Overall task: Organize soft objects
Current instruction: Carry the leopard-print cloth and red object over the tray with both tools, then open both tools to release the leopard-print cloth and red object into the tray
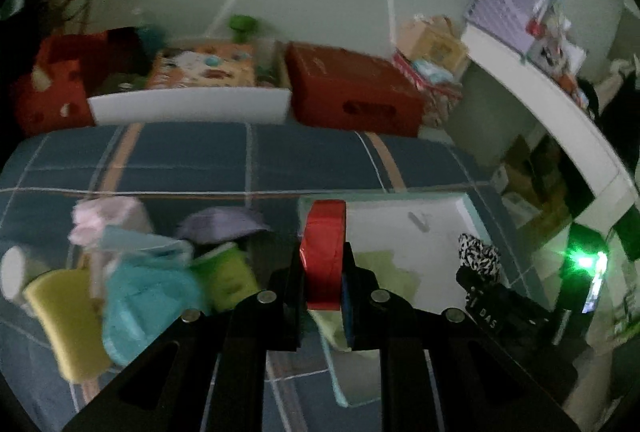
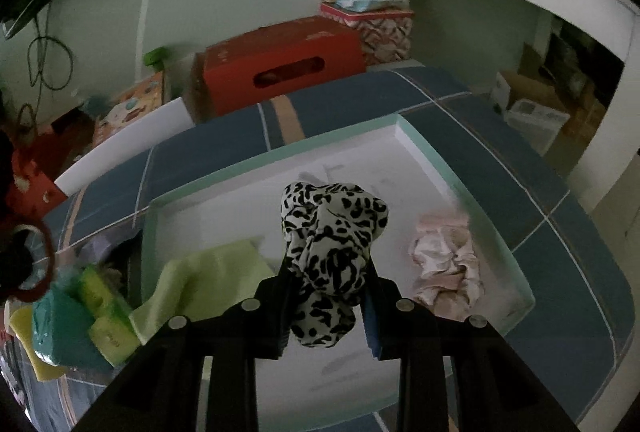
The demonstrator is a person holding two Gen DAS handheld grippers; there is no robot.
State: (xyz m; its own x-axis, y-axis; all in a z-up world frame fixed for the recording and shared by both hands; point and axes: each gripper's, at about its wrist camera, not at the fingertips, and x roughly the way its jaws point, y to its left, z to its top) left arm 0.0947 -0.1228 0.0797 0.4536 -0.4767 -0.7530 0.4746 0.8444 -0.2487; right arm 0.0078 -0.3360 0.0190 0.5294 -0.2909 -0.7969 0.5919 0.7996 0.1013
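Two grippers each hold one item above one shallow white tray (image 2: 420,147) on the blue bed. The right gripper (image 2: 326,296) clamps a single black-and-white spotted scrunchie (image 2: 332,240), which stands lengthwise up between its jaws. The left gripper (image 1: 323,284) pinches one red ribbon roll (image 1: 322,252) (edge-on, upright). In the tray lie one green cloth (image 2: 212,272) and one pink cloth (image 2: 444,260).

Two cloths (image 2: 212,272) probably lie in tray (image 2: 432,155).
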